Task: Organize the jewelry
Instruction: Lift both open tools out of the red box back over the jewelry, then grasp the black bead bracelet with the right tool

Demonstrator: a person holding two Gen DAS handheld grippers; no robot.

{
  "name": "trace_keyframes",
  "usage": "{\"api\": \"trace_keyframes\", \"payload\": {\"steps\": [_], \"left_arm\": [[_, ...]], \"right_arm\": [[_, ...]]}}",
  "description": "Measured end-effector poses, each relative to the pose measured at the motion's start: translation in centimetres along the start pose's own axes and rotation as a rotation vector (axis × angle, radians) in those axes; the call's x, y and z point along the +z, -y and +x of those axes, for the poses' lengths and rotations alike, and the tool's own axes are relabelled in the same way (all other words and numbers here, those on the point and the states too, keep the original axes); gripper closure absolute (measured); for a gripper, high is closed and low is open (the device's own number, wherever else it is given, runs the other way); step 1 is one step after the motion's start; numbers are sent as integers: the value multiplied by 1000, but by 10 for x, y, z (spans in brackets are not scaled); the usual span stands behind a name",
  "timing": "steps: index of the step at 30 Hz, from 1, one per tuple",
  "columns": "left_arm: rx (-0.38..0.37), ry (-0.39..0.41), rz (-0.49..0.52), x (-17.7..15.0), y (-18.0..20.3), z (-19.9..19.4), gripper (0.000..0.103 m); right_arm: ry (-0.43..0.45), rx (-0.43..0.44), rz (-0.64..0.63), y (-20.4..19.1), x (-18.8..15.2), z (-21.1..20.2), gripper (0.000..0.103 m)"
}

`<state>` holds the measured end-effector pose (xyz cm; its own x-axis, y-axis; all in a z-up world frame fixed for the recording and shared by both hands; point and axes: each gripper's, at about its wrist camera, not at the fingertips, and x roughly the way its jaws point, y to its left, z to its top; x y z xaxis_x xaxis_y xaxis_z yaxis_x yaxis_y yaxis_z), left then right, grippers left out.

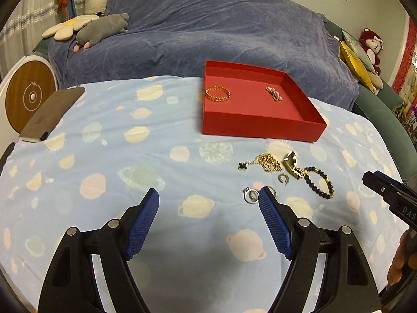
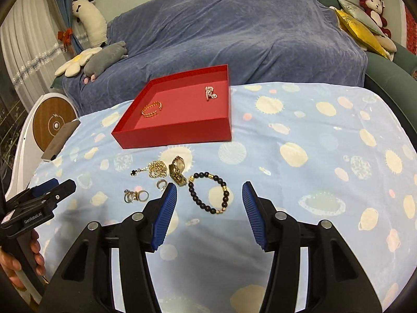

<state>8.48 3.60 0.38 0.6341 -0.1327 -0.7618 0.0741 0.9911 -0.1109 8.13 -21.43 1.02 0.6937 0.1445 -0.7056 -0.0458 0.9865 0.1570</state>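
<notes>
A red tray (image 1: pixel 260 127) (image 2: pixel 172 137) sits on the planet-print cloth and holds a gold bead bracelet (image 1: pixel 218 94) (image 2: pixel 152 109) and a pink crystal piece (image 1: pixel 274 94) (image 2: pixel 210 92). In front of it lie a gold chain with a black clover (image 1: pixel 263 162) (image 2: pixel 153 169), a gold watch (image 1: pixel 293 165) (image 2: pixel 177 170), a black bead bracelet (image 1: pixel 320 182) (image 2: pixel 208 193), a small hoop (image 1: pixel 283 178) (image 2: pixel 161 184) and silver rings (image 1: pixel 250 195) (image 2: pixel 136 195). My left gripper (image 1: pixel 208 195) is open and empty, its right finger beside the rings. My right gripper (image 2: pixel 209 187) is open, over the black bracelet.
A blue-covered sofa (image 2: pixel 234 34) with plush toys (image 1: pixel 101 30) stands behind the table. A brown case (image 1: pixel 52 113) (image 2: pixel 60 139) lies at the table's left edge, next to a round wooden-faced device (image 1: pixel 28 95). The right gripper shows at the left view's right edge (image 1: pixel 391 195).
</notes>
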Motion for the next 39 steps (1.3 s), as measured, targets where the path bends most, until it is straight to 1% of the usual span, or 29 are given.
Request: {"api": "trace_keyframes", "payload": {"steps": [2,7,11,18,27,30,31,37,39], "left_arm": [[-10,-4,2,-9,4,5,27],[-5,0,68,-16,17,18,27],[-25,-23,74,-17,23,28,27],[-32,-35,99,-20,36,38,27],[-47,-34,71,-14,38,42,27],[-47,-30,65,-13,38,42,27],[-46,-28,64,-12,37,42,27],[-43,-29,66,-12,38,43,27],[-45,-30,65,-12,39,44,27]], "right_arm": [[-9,-5,-14,-1,-6,4,52],[-39,6,-31,-2,-15,15,52],[-66,8,-44,-2,-20,25,52],[-98,-8,-35,4,-19,48,52],[-109,-17,-24,8,-15,67,53],[-112,-17,-30,8,-15,72,59],[-115,-21,-35,7,-15,74,63],[-122,-34,-50,7,-16,81,71],[-125,-37,-53,8,-17,83,76]]}}
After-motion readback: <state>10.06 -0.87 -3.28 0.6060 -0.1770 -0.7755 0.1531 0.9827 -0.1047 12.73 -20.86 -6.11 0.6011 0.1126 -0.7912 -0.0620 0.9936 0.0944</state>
